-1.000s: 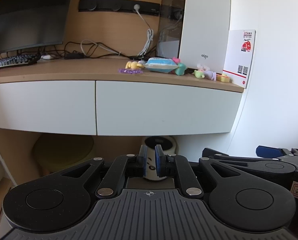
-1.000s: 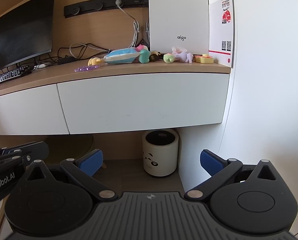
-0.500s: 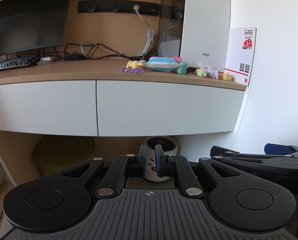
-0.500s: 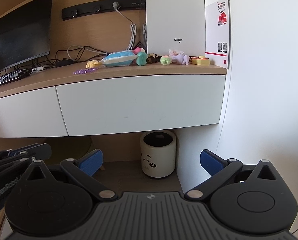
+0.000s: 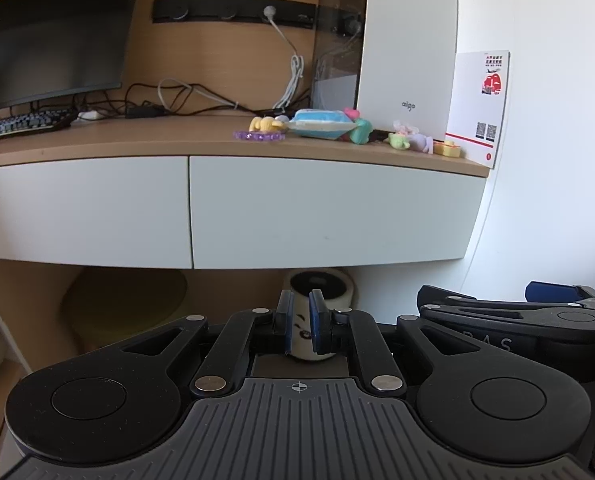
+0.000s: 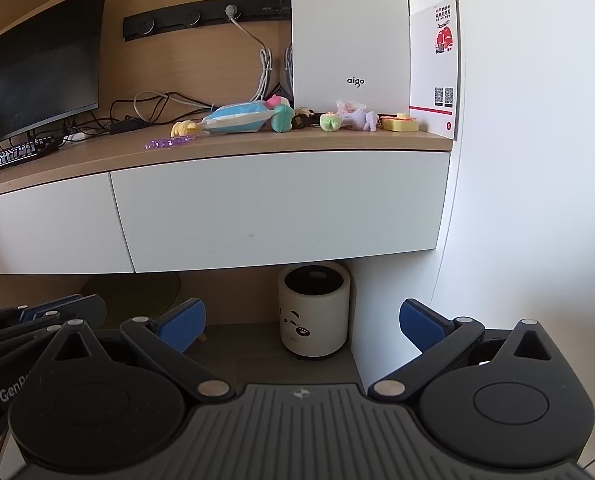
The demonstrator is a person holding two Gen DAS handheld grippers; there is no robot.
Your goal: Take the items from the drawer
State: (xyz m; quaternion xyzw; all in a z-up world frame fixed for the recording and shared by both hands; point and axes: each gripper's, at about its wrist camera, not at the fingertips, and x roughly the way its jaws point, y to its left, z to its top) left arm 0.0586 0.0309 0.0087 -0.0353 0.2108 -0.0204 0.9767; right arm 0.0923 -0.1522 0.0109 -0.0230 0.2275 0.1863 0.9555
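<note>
Wooden bench [image 6: 257, 146] is seen across mid-frame, with both white drawers [image 6: 281, 208] shut beneath it. Left gripper [image 5: 300, 326] is pressed nearly together, holding nothing; right gripper [image 6: 301, 324] is spread wide.

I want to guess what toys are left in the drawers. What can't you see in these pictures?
- Inside both drawers: the right drawer and left drawer are shut in both views, so their fronts hide everything.
- Small dark toy, right wrist view: too small to identify.
- Bin, left wrist view: partly behind the left gripper.
</note>
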